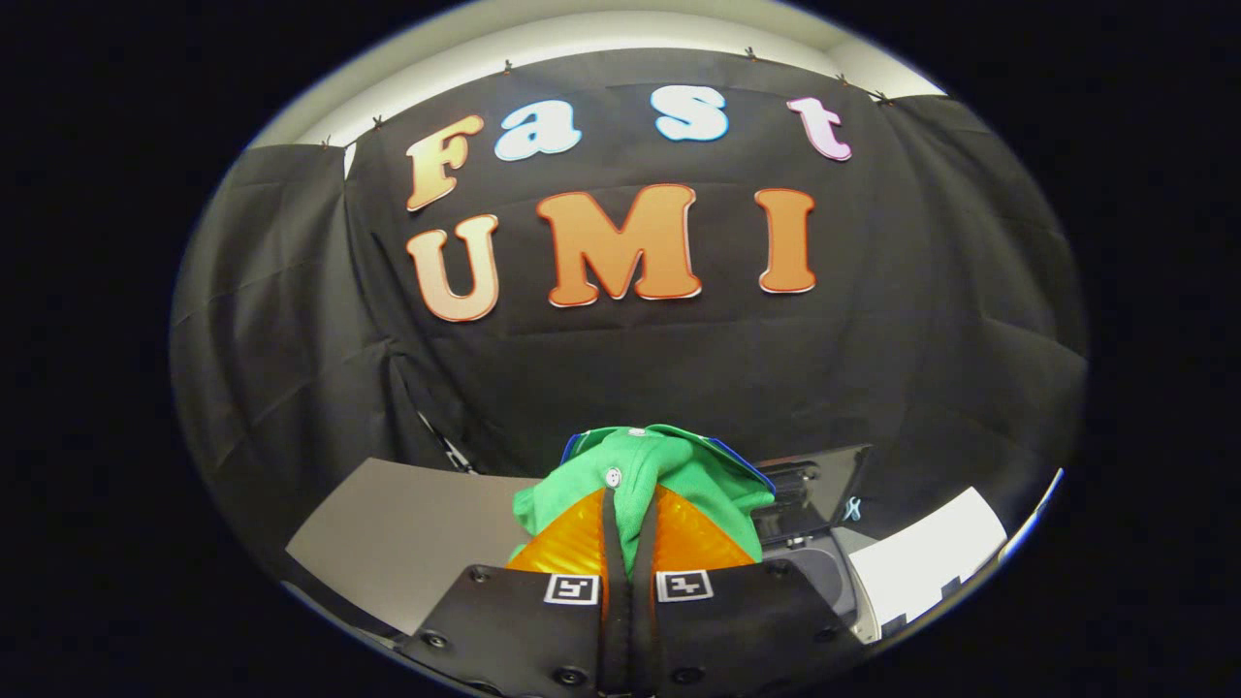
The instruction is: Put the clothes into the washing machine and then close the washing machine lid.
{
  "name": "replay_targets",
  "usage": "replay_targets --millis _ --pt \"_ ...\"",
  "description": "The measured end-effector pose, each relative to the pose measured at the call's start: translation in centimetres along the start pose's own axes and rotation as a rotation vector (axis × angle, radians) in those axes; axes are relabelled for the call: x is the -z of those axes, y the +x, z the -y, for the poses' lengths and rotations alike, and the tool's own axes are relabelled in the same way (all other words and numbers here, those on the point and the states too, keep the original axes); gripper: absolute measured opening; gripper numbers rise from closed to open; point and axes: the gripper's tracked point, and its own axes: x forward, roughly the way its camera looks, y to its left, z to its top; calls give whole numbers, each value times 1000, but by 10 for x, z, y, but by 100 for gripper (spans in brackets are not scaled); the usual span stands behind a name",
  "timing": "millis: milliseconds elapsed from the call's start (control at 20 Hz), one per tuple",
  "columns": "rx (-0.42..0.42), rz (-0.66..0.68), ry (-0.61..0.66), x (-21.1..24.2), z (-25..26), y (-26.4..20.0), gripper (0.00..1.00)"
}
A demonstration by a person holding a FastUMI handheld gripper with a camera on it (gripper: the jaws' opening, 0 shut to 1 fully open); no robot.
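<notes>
Backdrop: black cloth wall (620, 368); grey table (407, 543) below.
Gripper (627, 528): fingers clenched on green garment (669, 475), bunched above the tips.
Washing machine (824, 553): right of fingers, lid (819, 485) raised.

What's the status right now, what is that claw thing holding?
Gripper shut on green garment, lifted above the table. Washing machine just beyond to the right, lid up. Nothing seen in the way.

Gripper (628, 504) jaws clamped on green garment (669, 475), washing machine (824, 543) beyond
</notes>
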Motion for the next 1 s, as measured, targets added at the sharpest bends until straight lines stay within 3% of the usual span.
replay_targets --millis 400,1000 --pt "10 -86 -16 69 98 20 8" --pt "-46 -290 -57 204 141 83 8"
